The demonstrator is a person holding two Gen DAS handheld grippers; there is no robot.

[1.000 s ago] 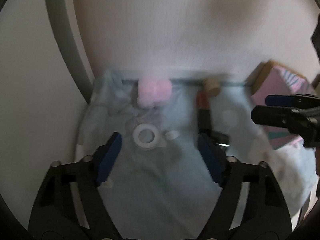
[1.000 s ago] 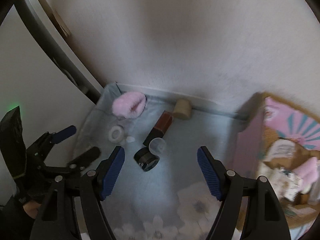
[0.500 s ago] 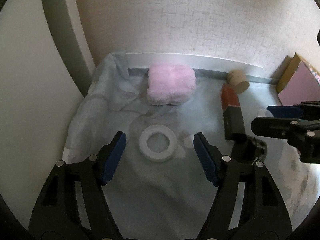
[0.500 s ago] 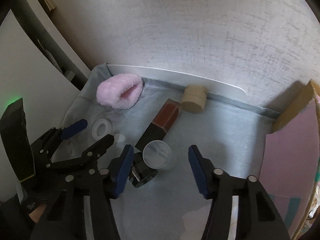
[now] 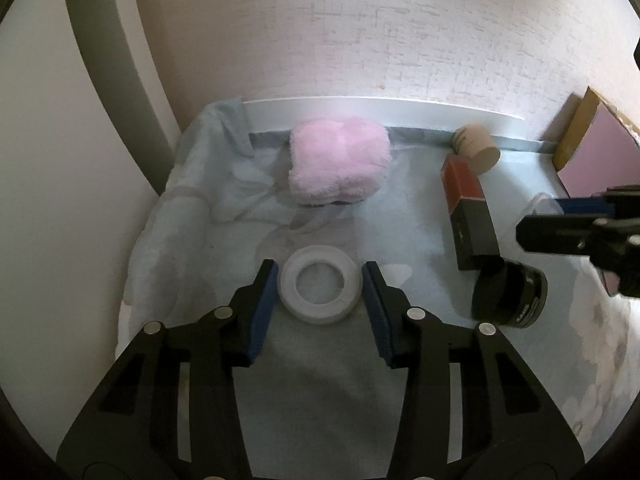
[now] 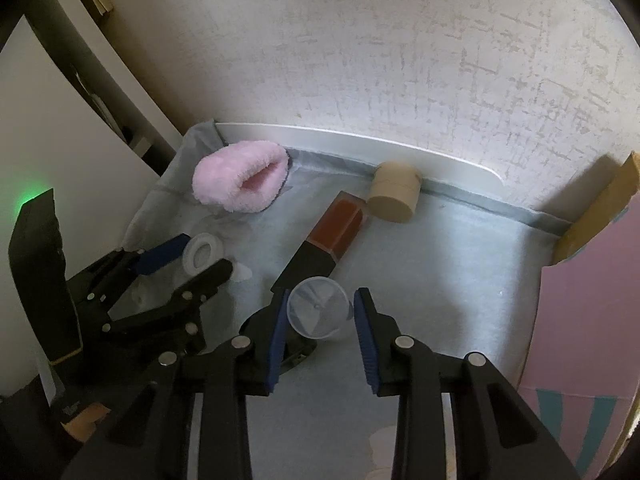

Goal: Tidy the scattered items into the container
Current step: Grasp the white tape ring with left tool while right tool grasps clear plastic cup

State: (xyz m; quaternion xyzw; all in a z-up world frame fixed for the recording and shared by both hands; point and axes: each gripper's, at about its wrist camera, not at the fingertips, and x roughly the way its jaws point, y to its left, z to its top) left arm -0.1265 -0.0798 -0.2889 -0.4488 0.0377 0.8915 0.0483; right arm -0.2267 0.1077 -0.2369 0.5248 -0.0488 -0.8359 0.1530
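A white ring-shaped roll point(image 5: 319, 283) lies on the pale blue cloth point(image 5: 304, 392) between the pads of my left gripper point(image 5: 319, 286); the jaws stand close around it, with thin gaps showing. It also shows in the right wrist view point(image 6: 202, 255). My right gripper point(image 6: 321, 312) straddles a clear plastic cup point(image 6: 318, 313), jaws near its sides, not clearly touching. A pink fluffy pouch point(image 5: 338, 170), a red-and-black box point(image 5: 468, 216), a black jar point(image 5: 508, 296) and a beige cylinder point(image 5: 478, 150) lie around. The pink container point(image 6: 588, 320) stands at the right.
A textured wall with a white baseboard point(image 6: 360, 146) runs along the back. A white panel with a dark frame point(image 5: 112, 80) stands at the left. The cloth is rumpled at its left edge point(image 5: 224, 184).
Both grippers have moved forward and down and narrowed: the left around the white ring, the right around the clear cup.
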